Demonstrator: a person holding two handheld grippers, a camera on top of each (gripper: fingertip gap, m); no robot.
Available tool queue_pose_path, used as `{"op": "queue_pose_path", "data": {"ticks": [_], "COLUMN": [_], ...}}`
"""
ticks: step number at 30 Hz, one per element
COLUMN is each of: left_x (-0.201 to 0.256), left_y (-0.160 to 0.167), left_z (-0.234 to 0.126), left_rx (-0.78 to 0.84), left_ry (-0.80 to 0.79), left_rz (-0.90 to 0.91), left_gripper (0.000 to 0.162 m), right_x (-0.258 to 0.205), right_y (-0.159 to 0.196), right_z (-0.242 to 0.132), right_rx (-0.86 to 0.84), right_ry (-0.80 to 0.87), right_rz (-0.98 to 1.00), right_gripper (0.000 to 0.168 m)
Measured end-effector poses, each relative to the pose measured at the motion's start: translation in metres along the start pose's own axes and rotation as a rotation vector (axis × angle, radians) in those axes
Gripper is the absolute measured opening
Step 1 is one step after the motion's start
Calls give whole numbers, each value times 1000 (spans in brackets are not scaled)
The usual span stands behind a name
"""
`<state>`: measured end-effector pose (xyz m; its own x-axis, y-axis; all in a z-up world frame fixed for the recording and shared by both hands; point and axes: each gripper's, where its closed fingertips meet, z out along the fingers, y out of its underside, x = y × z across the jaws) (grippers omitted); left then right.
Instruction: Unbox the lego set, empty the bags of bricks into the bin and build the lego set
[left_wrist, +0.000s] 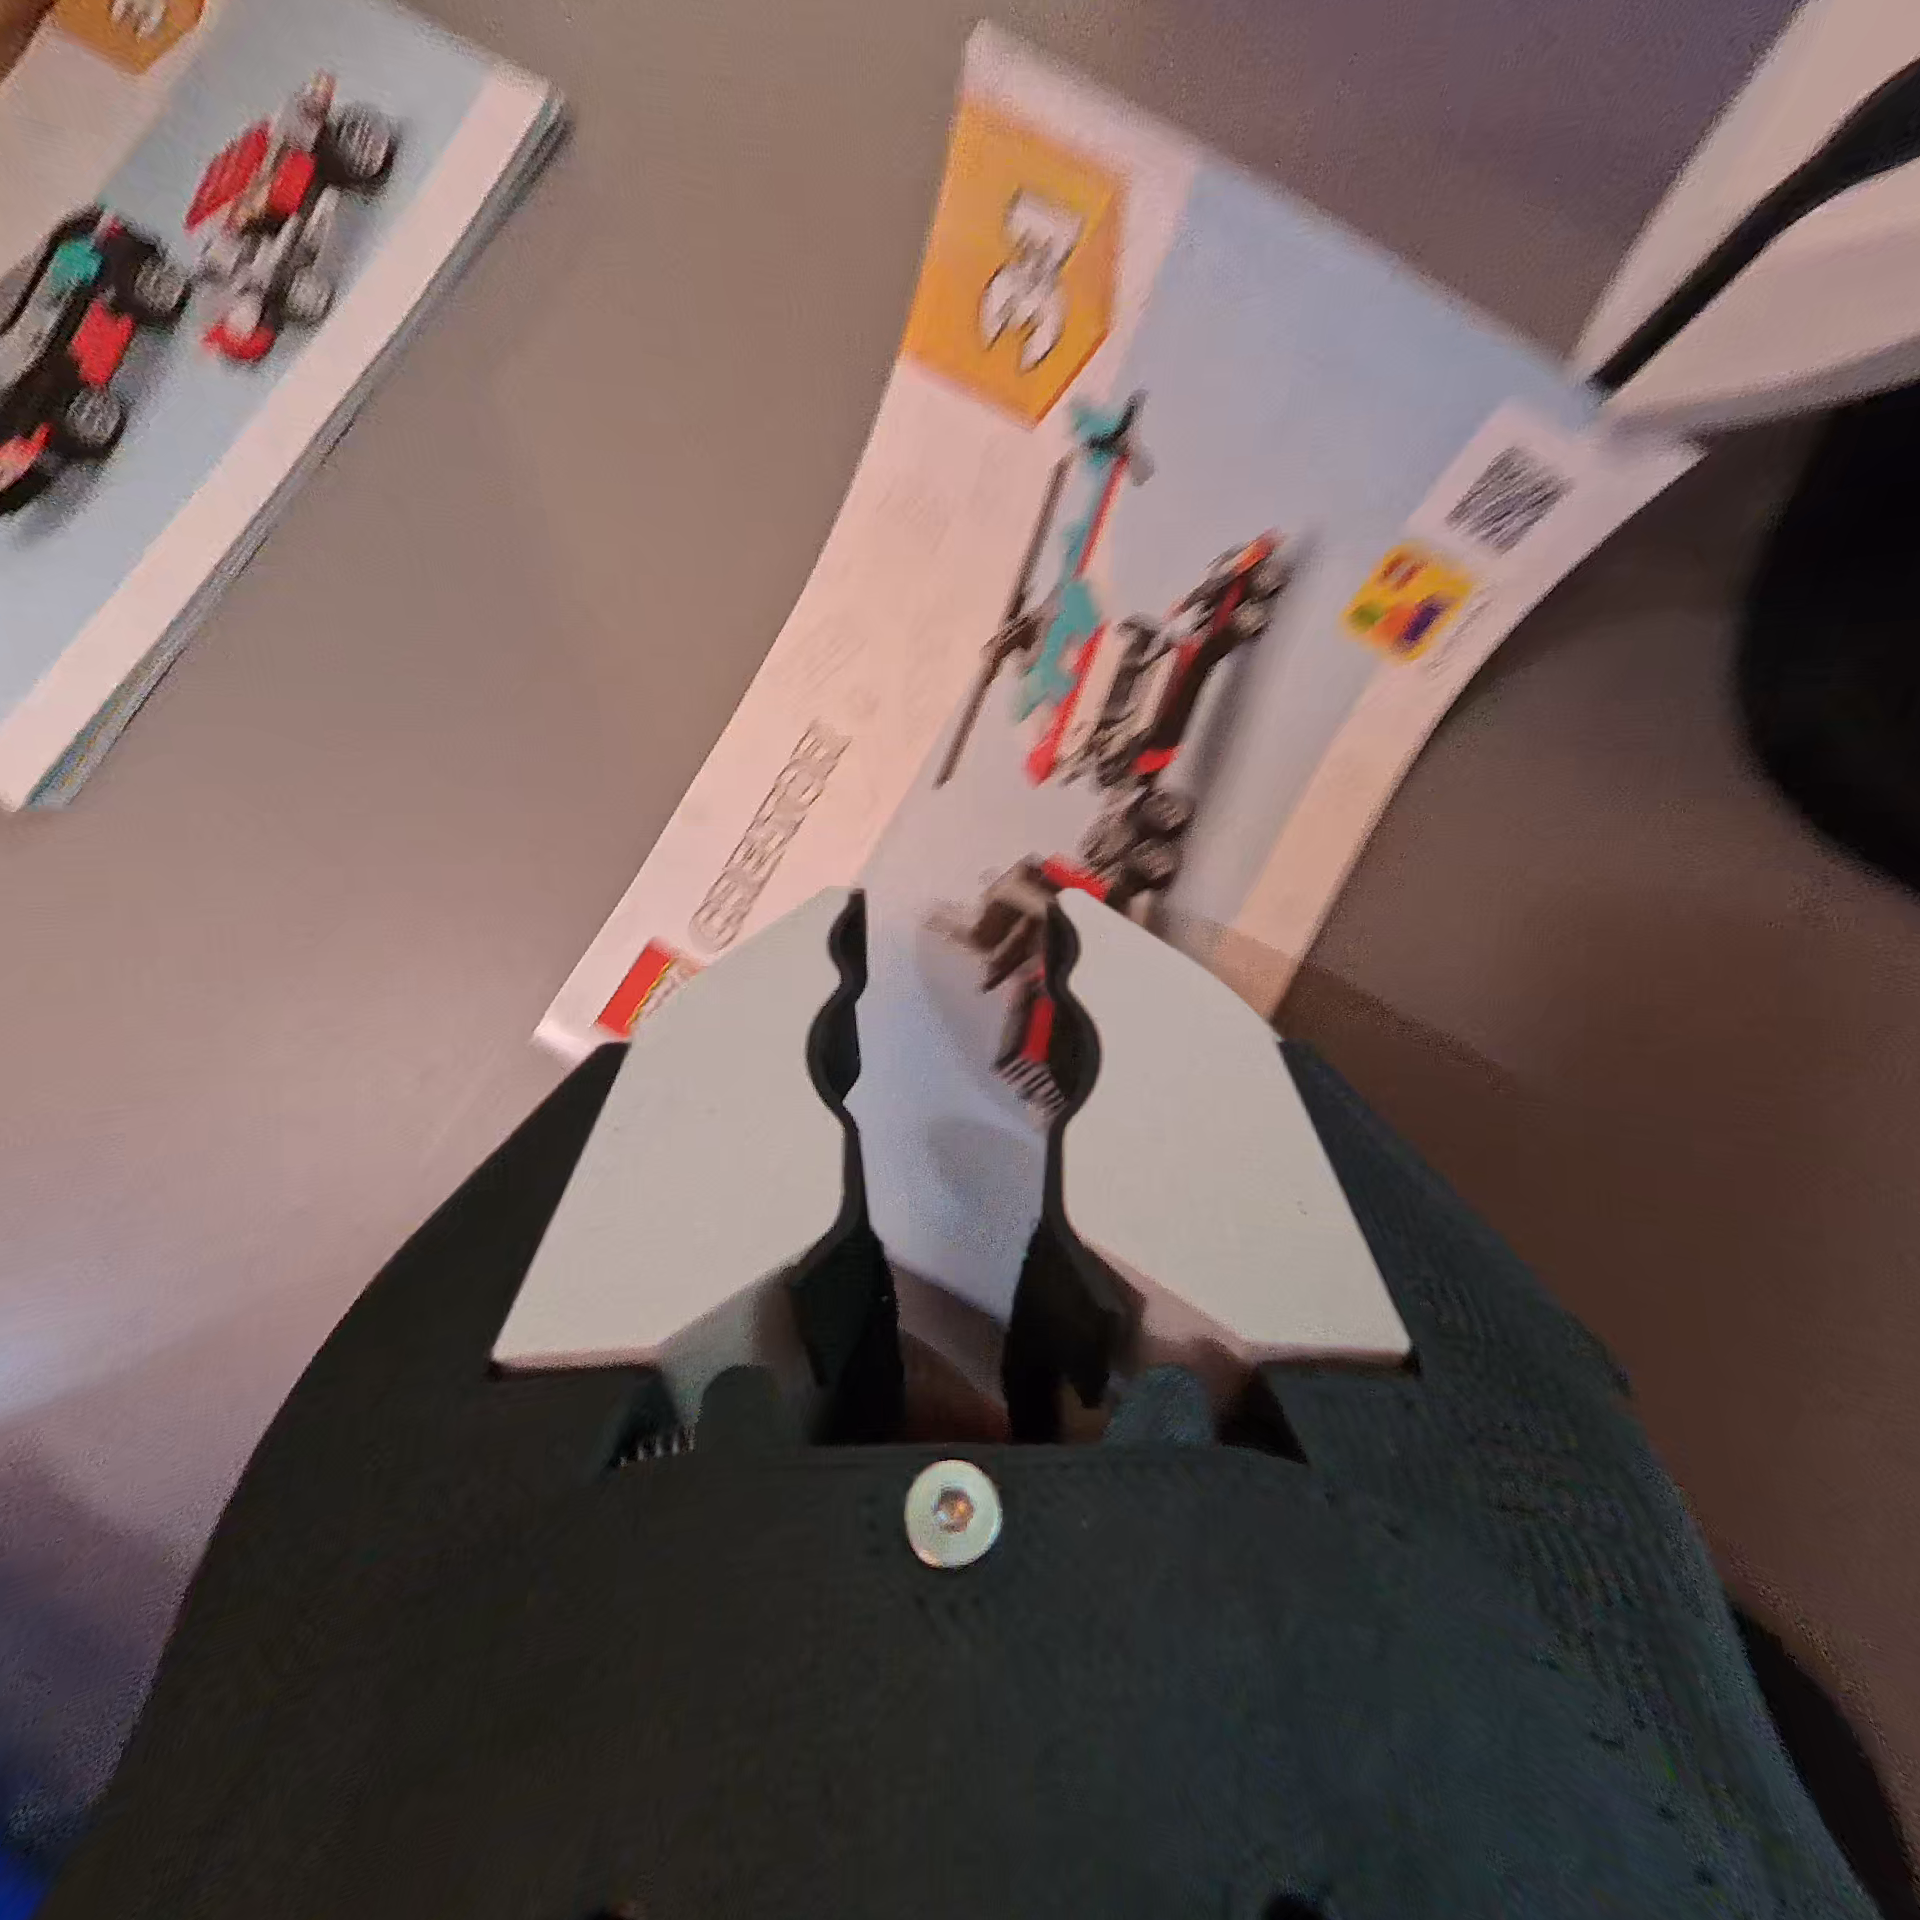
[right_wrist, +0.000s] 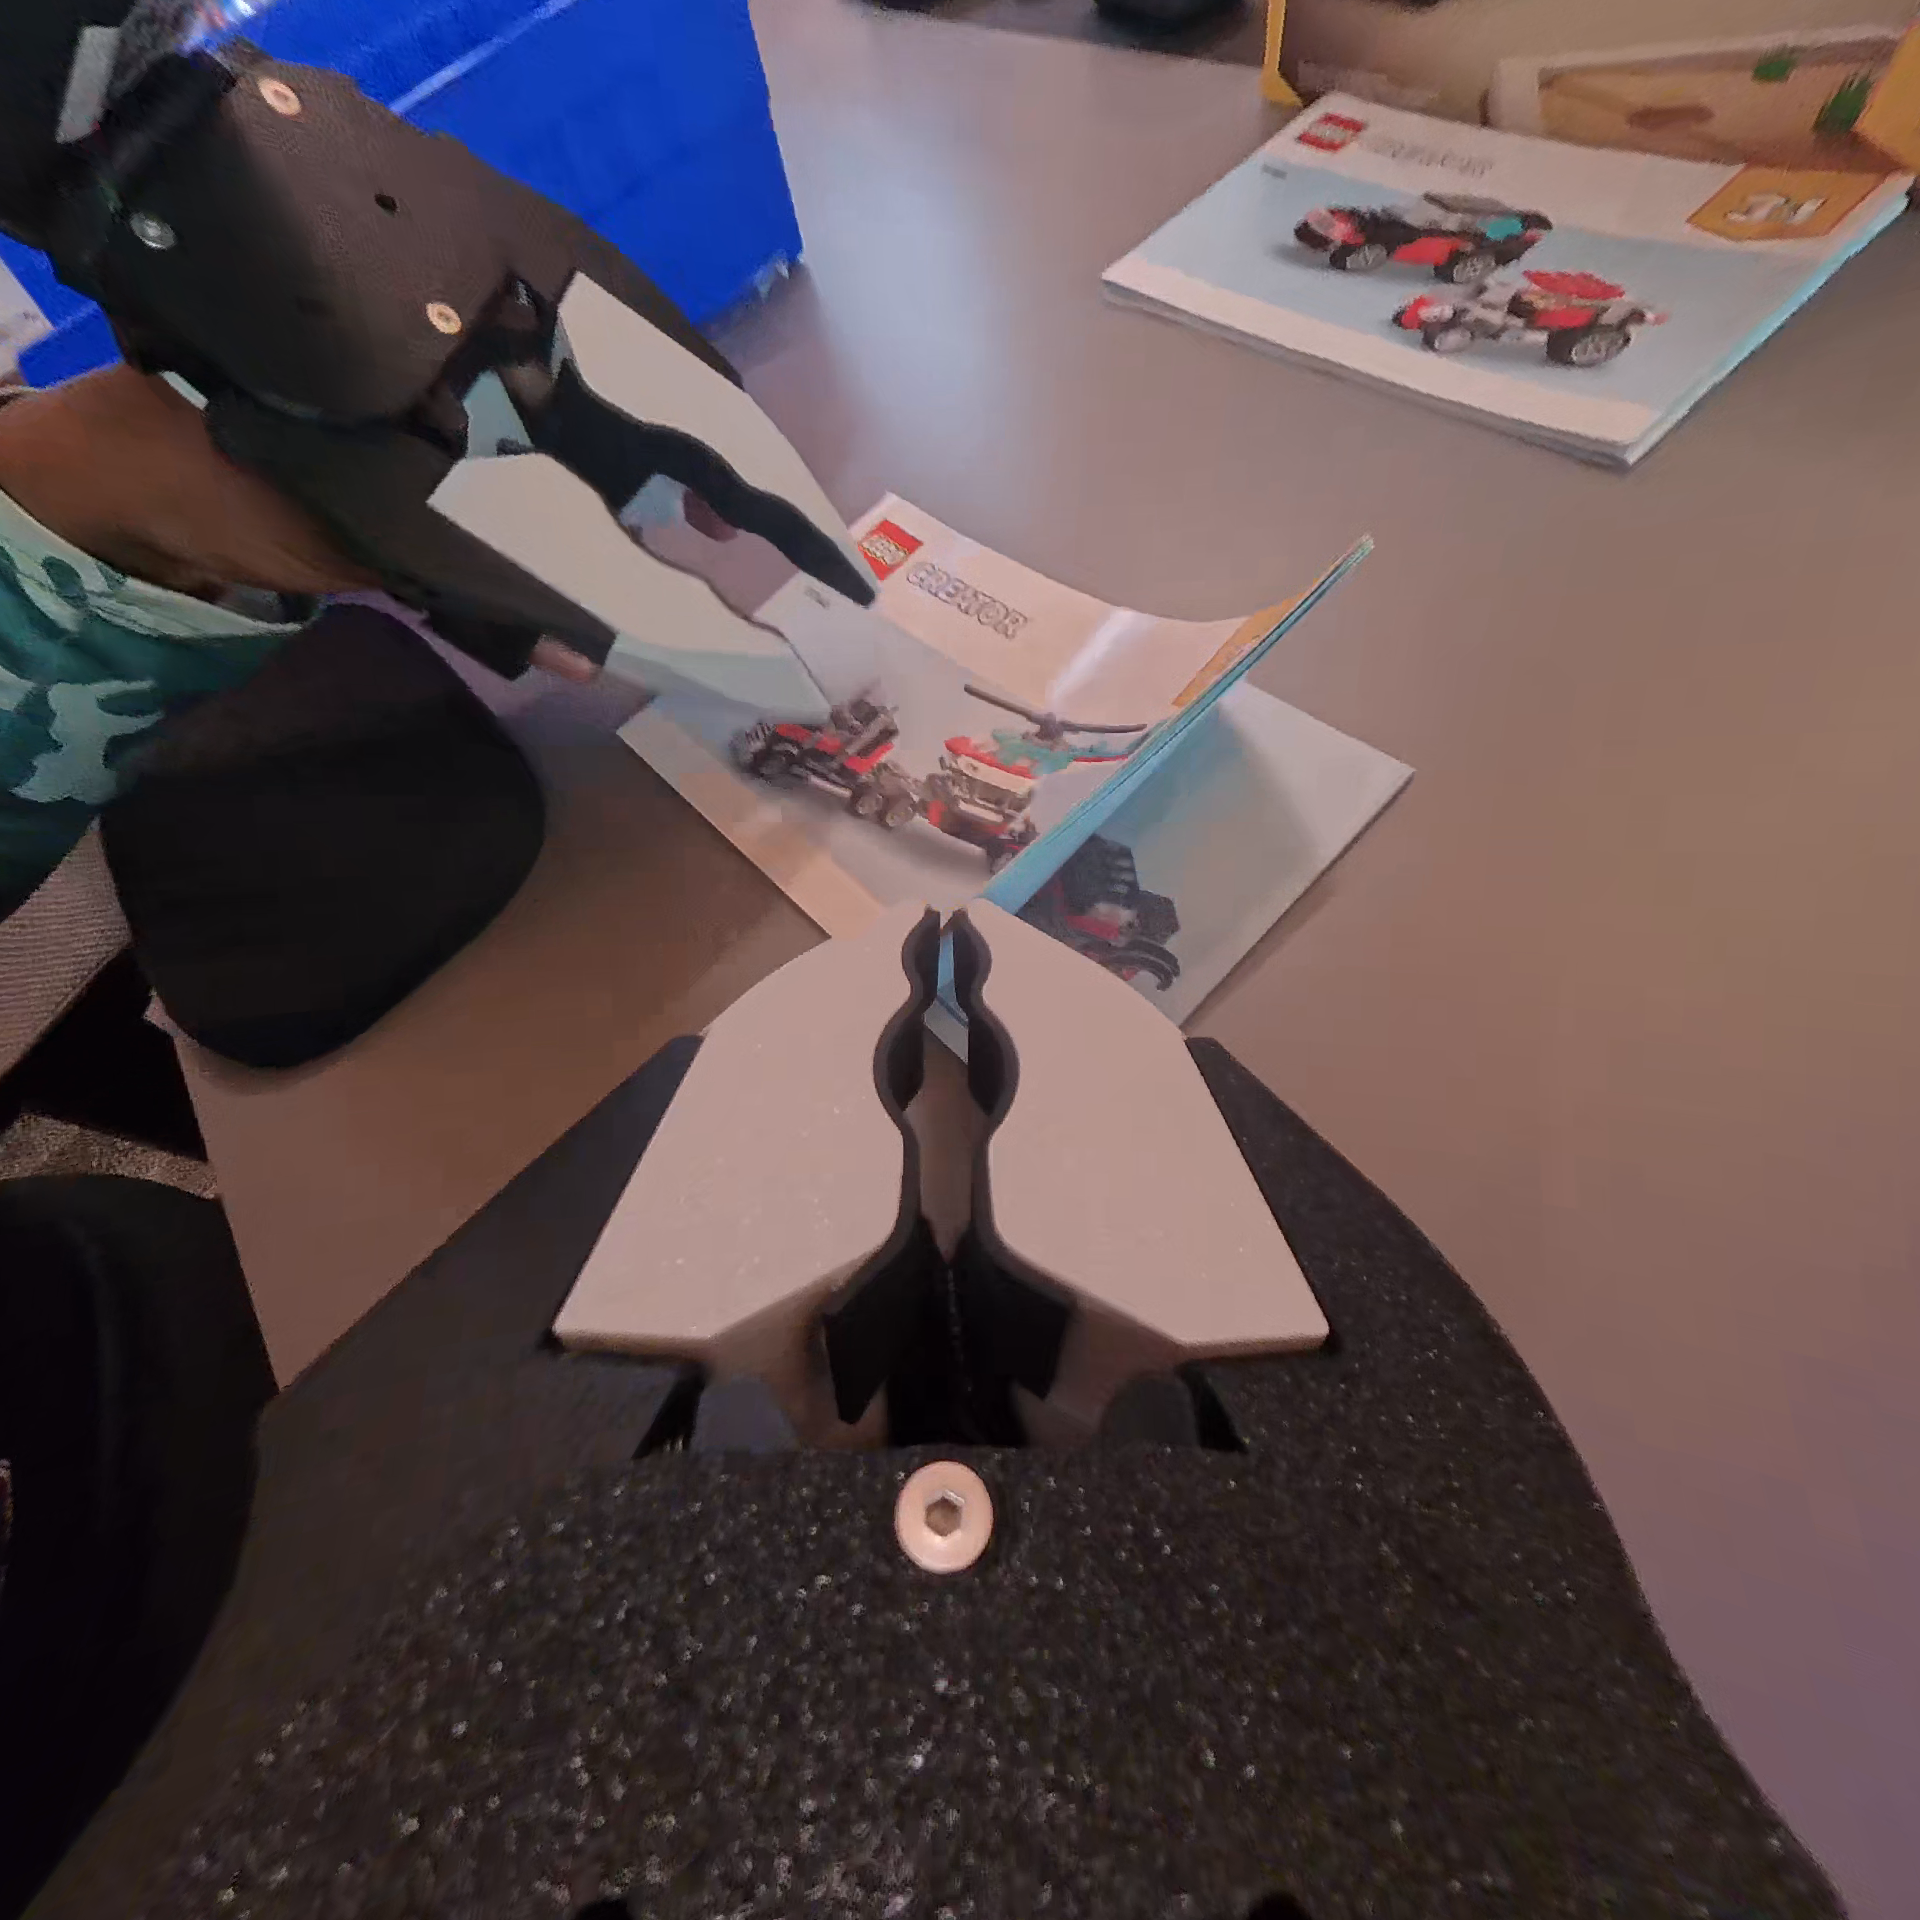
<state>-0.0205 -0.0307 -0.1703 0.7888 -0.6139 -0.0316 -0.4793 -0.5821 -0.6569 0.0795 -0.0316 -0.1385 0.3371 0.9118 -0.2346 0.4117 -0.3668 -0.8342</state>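
An instruction booklet (right_wrist: 935, 727) with a truck and helicopter on its cover lies on the grey table (right_wrist: 1558, 935). My right gripper (right_wrist: 948, 923) is shut on the near corner of its cover and first pages, lifting them so they curve up; a page with a dark vehicle (right_wrist: 1101, 914) shows beneath. My left gripper (left_wrist: 961, 914) is open, its tips at the cover's opposite end, with the cover (left_wrist: 1226, 499) showing between the fingers. It also shows in the right wrist view (right_wrist: 831, 618). The right gripper's fingers (left_wrist: 1766, 260) appear at the top right of the left wrist view.
A second booklet (right_wrist: 1507, 281), picturing two cars, lies flat at the far right; it also shows in the left wrist view (left_wrist: 208, 364). A blue bin (right_wrist: 623, 135) stands at the back left. A cardboard box (right_wrist: 1714, 104) lies behind. A dark rounded object (right_wrist: 312, 831) sits by the table edge. There is about 12 cm between the tips of the two grippers.
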Motion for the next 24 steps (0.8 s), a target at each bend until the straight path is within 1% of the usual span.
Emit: {"op": "queue_pose_path", "data": {"ticks": [1, 3, 5, 8, 10, 15, 17, 19, 20, 21, 22, 23, 24], "left_x": [13, 42, 61, 80, 87, 86, 84, 85, 87, 87, 85, 84, 84], "left_y": [-12, -37, -54, -61, -65, -65, -64, -63, -63, -64, -64, -62, -59], "left_z": [-3, -12, -19, -18, -15, -8, -7, -7, -8, -9, -9, -7, -5], "left_rx": [62, 212, 320, 376, 403, 405, 401, 396, 403, 413, 419, 410, 388], "left_ry": [63, 170, 181, 109, 44, -144, -199, -218, -221, -229, -241, -242, -231], "left_rz": [8, 36, 72, 158, 192, 235, 253, 274, 280, 281, 281, 284, 289], "left_gripper": [37, 49, 51, 57, 58, 58, 52, 45, 38, 17, 6, 0, 0], "right_x": [-3, -10, -16, -24, -28, -35, -38, -42, -43, -41, -39, -38, -37], "right_y": [-3, -11, -19, -28, -34, -44, -48, -52, -52, -51, -48, -46, -45], "right_z": [0, -1, -1, -1, -1, -2, -3, -5, -4, -3, -1, 1, 1], "right_rx": [18, 58, 88, 119, 142, 186, 208, 233, 235, 225, 211, 202, 197], "right_ry": [-10, -41, -73, -98, -115, -125, -138, -161, -163, -156, -147, -144, -145], "right_rz": [-1, 8, 16, 12, 14, 18, 21, 38, 38, 32, 27, 27, 29], "right_gripper": [2, 2, 2, 2, 2, 1, 0, 0, 0, 0, 0, 0, 0]}}
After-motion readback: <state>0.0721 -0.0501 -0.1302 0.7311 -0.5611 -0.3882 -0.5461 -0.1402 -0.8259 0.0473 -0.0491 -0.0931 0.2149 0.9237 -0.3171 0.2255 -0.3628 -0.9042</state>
